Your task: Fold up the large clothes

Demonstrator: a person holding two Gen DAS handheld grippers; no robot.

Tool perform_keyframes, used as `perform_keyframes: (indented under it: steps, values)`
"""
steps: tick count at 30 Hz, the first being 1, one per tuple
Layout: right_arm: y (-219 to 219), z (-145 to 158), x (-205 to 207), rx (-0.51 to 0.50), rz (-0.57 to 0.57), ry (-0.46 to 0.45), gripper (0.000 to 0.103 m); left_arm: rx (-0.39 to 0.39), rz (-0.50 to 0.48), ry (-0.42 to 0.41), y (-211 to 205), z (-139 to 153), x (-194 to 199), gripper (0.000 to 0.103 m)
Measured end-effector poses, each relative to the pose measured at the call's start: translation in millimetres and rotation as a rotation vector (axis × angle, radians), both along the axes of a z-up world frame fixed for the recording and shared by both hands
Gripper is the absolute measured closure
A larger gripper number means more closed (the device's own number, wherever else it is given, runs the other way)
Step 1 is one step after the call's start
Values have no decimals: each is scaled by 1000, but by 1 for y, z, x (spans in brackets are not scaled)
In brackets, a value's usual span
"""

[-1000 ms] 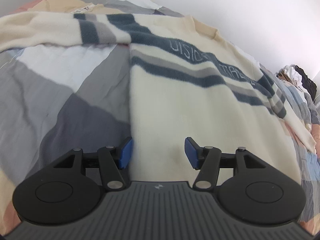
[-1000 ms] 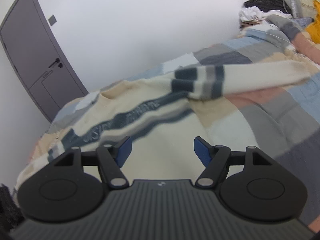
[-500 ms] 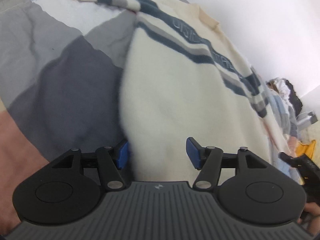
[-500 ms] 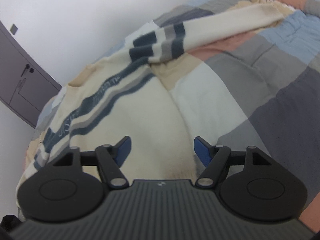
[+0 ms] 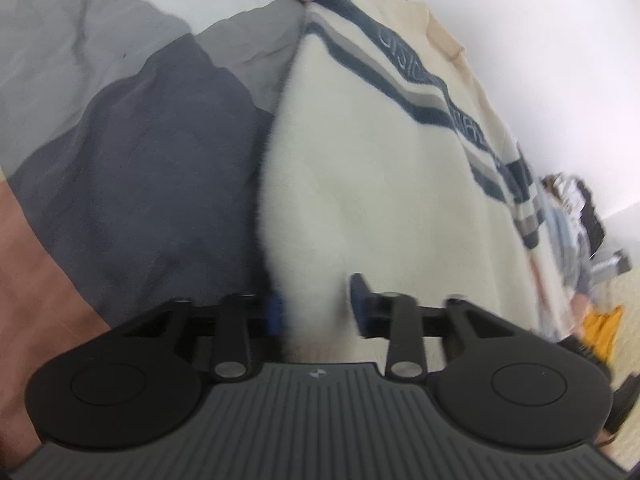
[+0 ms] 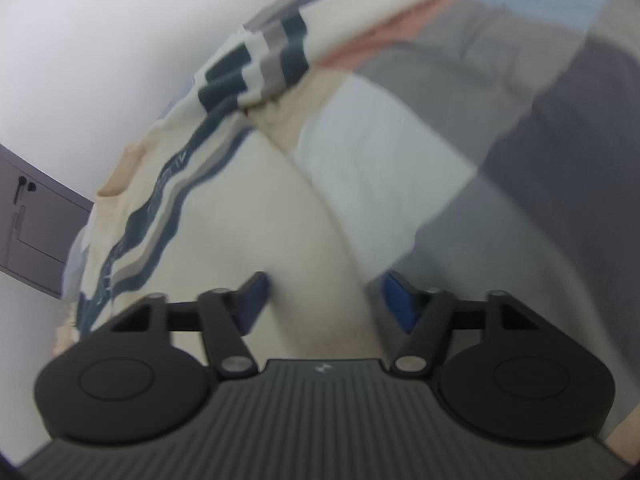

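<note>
A bed covered by a patchwork quilt [image 5: 132, 168] of grey, charcoal, white, rust and pale-blue blocks fills both wrist views. Spread flat on it lies the large cream fleece sweater [image 5: 380, 184] with dark-blue and grey chest stripes; faint lettering runs along the widest blue band, too blurred to read. In the right wrist view the same sweater [image 6: 224, 248] shows its tan neckline toward the white wall, and one striped sleeve [image 6: 280, 56] stretches away across the quilt [image 6: 540, 168].

A grey panelled door [image 6: 28, 232] stands at the left edge of the right wrist view. In the left wrist view a heap of other clothes [image 5: 576, 208] sits at the far end of the bed, blurred, with a yellow item [image 5: 604, 332] below it.

The left gripper [image 5: 316, 306] sits at the sweater's lower corner, its jaws closing with a bunched fold of cream fabric between the blue pads [image 5: 358, 300]; the pads appear to press the cloth. The right gripper [image 6: 324, 300] sits at the opposite lower corner, jaws closing around the hem edge, with the pads [image 6: 396, 296] beside the fabric, not yet squeezing it.
</note>
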State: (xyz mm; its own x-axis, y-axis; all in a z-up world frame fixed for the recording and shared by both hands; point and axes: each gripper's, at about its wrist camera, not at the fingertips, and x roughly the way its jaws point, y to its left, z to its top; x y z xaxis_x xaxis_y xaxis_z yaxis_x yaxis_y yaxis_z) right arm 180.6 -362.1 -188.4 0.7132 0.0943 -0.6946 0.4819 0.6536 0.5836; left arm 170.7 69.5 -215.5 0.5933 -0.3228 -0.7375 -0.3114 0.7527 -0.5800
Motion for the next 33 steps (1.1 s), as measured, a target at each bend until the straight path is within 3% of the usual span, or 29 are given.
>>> perform_keyframes:
  steps: [3, 6, 10, 12, 15, 18, 23, 27, 33]
  values:
    - [1, 0, -5, 23, -14, -7, 74, -39, 18, -20, 8, 3, -3, 88]
    - [5, 12, -11, 21, 15, -65, 86, -83, 38, -69, 18, 15, -10, 89]
    - [22, 36, -30, -4, 85, -221, 88, -94, 70, -138, 35, 33, -18, 89]
    - [30, 44, -39, -44, 85, -244, 88, -92, 92, -135, 43, 36, -20, 89]
    - [29, 41, -39, -77, 37, -166, 88, -81, 111, -83, 46, 31, -21, 89]
    - [21, 27, -31, -27, -12, -69, 88, -64, 102, -20, 49, 22, -15, 89]
    - [23, 26, -31, -47, -2, -53, 86, -46, 116, -11, 48, 21, -14, 86]
    - [24, 30, -36, -62, -11, -76, 85, 19, 126, -41, 46, 32, -23, 47]
    - [28, 46, -40, -131, 12, -155, 85, 136, 84, -178, 32, 63, -32, 46]
